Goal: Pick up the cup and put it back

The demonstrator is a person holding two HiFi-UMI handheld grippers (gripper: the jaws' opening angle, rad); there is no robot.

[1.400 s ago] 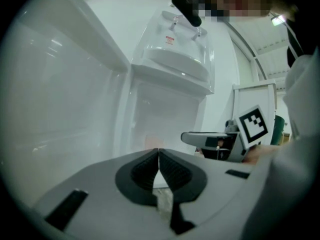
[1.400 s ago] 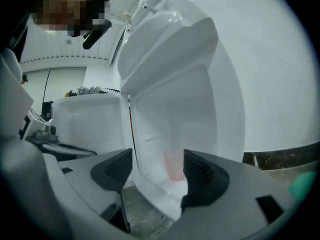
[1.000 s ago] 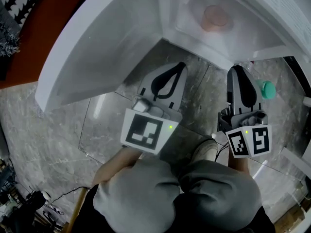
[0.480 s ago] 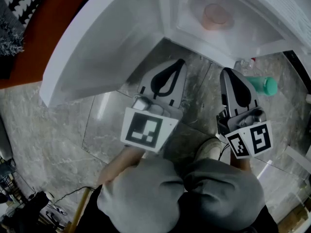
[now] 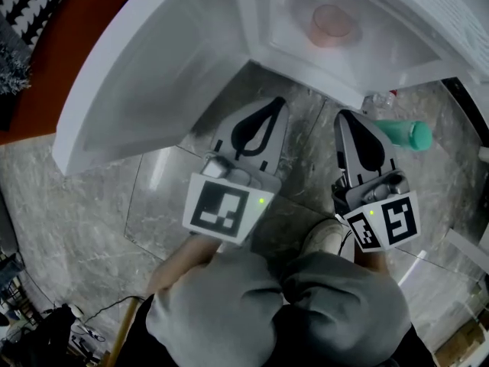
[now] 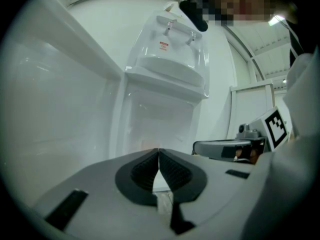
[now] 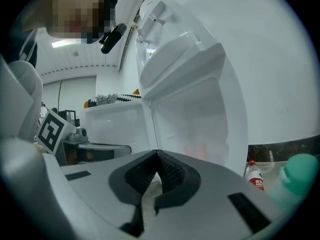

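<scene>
Where the head view looks steeply down, a white fridge (image 5: 306, 79) stands with its door (image 5: 153, 75) swung wide. The cup (image 5: 330, 23) (a pale pink one) sits upright on a shelf inside, well apart from both tools. The left gripper (image 5: 278, 102) and the right gripper (image 5: 343, 115) hang side by side over the marble floor (image 5: 92, 197), both pointing toward the fridge. A green bottle (image 5: 409, 134) lies on the floor just to the right of the right gripper, and a clear bottle (image 5: 378, 100) lies near it.

In the left gripper view, the ribbed pads meet at their tips and nothing sits between them. The cup is only a faint pinkish blur just past the tips, deep in the fridge. The right gripper shows off to the right.

In the right gripper view, the jaws are likewise pressed together and empty. The cup appears as a dim pink shape on the shelf, beyond the tips and a little right of them. Both bottles show at the lower right.
</scene>
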